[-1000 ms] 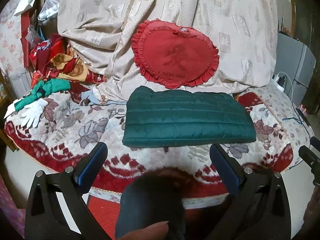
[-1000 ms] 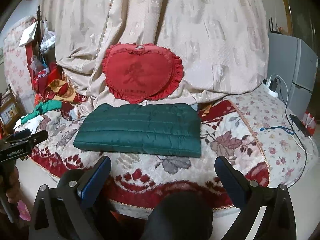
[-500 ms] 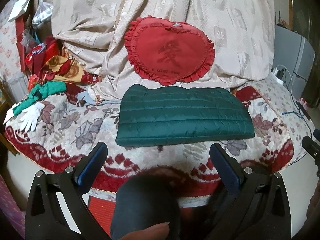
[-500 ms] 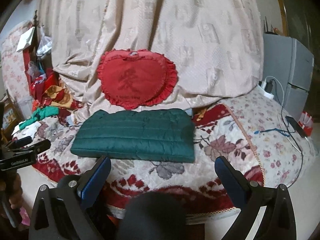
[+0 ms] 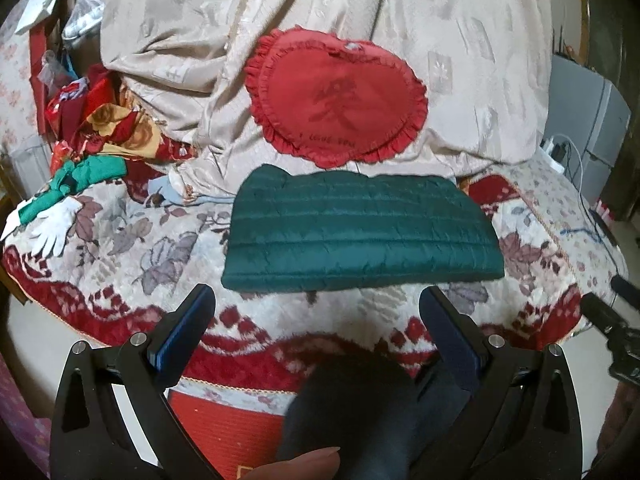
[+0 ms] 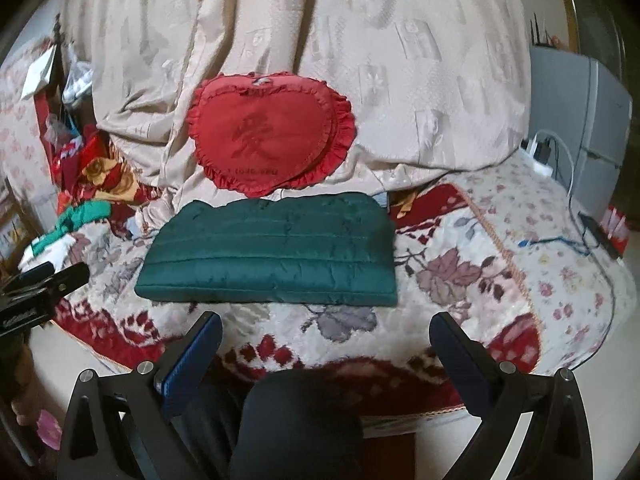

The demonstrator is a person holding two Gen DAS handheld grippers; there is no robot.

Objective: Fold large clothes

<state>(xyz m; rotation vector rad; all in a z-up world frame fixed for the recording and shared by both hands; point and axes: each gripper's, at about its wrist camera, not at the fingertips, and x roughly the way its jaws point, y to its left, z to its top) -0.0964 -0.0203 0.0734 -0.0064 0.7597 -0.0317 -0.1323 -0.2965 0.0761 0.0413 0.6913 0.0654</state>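
A dark green quilted garment (image 5: 360, 234) lies folded into a flat rectangle on the floral bed cover (image 5: 120, 240); it also shows in the right wrist view (image 6: 272, 250). My left gripper (image 5: 318, 300) is open and empty, held back from the garment's near edge over the bed's front. My right gripper (image 6: 326, 326) is open and empty, also short of the garment's near edge. Each gripper shows at the edge of the other's view: the right one (image 5: 616, 320) and the left one (image 6: 36, 288).
A red heart-shaped cushion (image 5: 338, 98) leans on a beige bedspread heap (image 5: 460, 60) behind the garment. Crumpled red and green clothes (image 5: 92, 148) and a white glove (image 5: 52, 228) lie at the left. Cables and a power strip (image 6: 536, 156) are at the right. A dark knee (image 6: 296, 424) is below.
Both grippers have drawn back and risen slightly from the bed; the folded garment sits a little farther off in both views. Nothing was grasped.
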